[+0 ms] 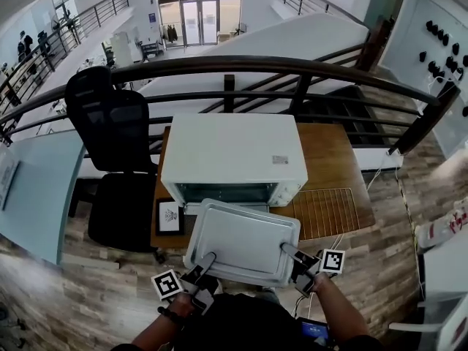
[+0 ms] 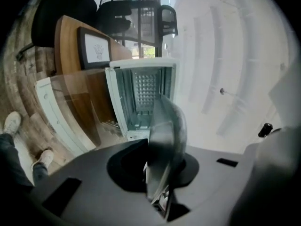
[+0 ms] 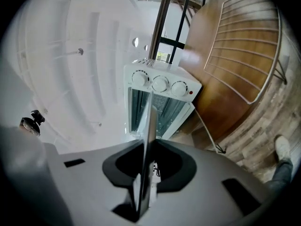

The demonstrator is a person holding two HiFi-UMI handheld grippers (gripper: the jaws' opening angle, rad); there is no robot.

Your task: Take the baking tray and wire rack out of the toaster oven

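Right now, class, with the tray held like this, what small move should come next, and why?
Probably carry the baking tray rightward and lower it onto the wire rack on the table. The left tongs and right tongs grip its near edge, it looks clear of the toaster oven, and the rack is already out.

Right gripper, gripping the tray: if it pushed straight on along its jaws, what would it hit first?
Likely the open front of the toaster oven, below its knobs, with the baking tray that the right gripper clamps leading. Depth is unclear.
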